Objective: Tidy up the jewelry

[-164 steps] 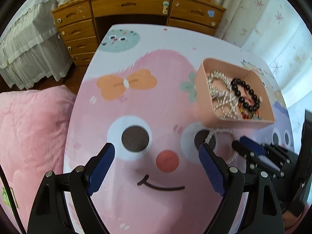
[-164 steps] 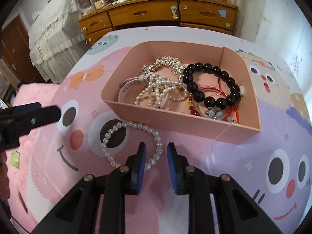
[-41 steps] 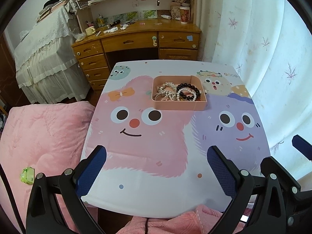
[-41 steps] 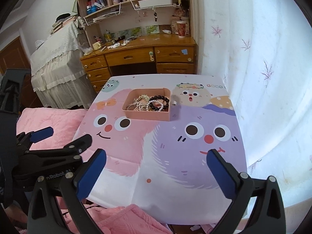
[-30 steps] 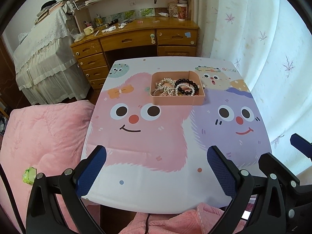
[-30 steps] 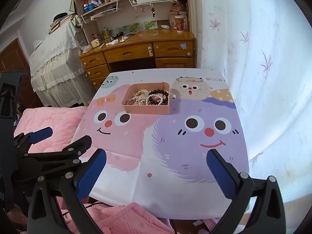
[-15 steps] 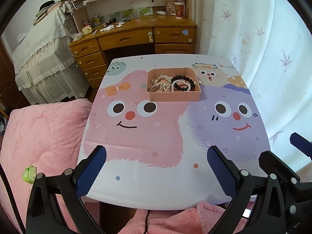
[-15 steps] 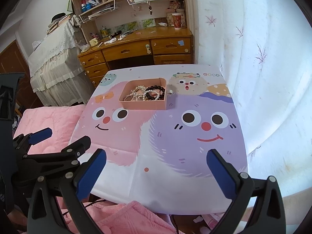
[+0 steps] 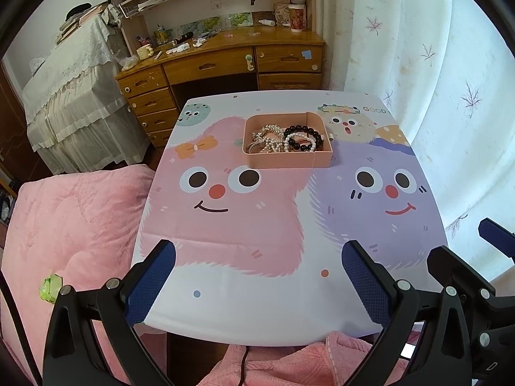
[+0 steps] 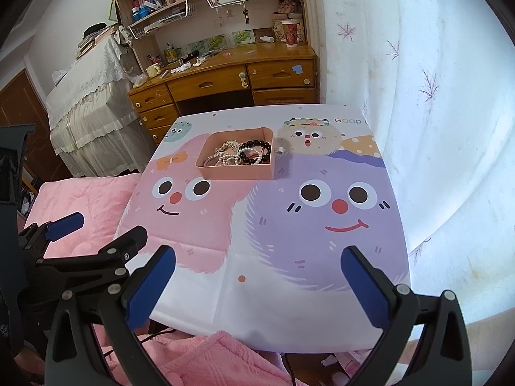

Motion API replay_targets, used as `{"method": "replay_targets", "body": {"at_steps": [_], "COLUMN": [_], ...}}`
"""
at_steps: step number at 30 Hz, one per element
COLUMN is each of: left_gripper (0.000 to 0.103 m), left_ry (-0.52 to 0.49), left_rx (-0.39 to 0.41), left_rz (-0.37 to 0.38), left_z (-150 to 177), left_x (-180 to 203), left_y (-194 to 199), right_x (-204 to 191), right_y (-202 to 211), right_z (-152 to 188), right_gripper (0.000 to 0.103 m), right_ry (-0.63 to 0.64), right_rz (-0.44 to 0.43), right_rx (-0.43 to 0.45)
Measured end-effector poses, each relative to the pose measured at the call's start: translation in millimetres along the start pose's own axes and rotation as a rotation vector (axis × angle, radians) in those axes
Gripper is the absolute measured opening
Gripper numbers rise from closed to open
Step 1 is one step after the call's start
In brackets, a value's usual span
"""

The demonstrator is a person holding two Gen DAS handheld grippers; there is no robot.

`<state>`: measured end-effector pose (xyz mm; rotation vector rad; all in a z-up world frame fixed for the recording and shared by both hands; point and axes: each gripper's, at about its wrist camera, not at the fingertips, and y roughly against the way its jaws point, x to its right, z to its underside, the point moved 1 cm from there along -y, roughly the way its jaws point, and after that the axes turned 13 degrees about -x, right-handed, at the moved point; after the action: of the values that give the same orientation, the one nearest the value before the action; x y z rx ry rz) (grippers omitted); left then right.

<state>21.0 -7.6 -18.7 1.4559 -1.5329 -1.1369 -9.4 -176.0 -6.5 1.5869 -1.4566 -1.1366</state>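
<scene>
At nine o'clock, off the surface's edge: pink bedding (image 9: 74, 225), nothing of the task on it. At seven o'clock in the left wrist view, the left hand-held gripper (image 9: 257, 280), jaws spread wide, nothing between the blue pads, held back over the near edge of the cartoon-printed surface (image 9: 257, 302). Toward twelve o'clock, well apart from both tools: the pink tray (image 9: 288, 160), resting on the far half, straddling the pink and purple monster prints. Inside it, heaped together: a white pearl bracelet (image 9: 301, 140) lying over a black bead bracelet (image 9: 304, 130), with silvery chains (image 9: 265, 135) to their left. No loose jewelry visible on the cloth, though a small pale object (image 10: 280, 151) just right of the tray, too small to identify. At five o'clock, the right hand-held gripper (image 10: 257, 280), likewise released and empty, hanging over the near edge.

Judging by this: gathering step apparently finished, both tools drawn back. Next move, if any: checking that pale object, needing a long reach forward to the tray's right side.
</scene>
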Motion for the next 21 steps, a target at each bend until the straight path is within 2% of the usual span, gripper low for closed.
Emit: {"method": "replay_targets", "body": {"at_steps": [21], "left_gripper": [0.102], "left_ry": [0.003], "left_rx": [0.001], "left_rz": [-0.006], "left_z": [4.0], "left_x": [-3.8], "left_y": [1.2], "right_x": [-1.0], "right_y": [-1.5], "right_z": [6.1], "right_gripper": [0.103], "right_ry": [-0.001], "right_rz": [0.004], "right_rx": [-0.008]}}
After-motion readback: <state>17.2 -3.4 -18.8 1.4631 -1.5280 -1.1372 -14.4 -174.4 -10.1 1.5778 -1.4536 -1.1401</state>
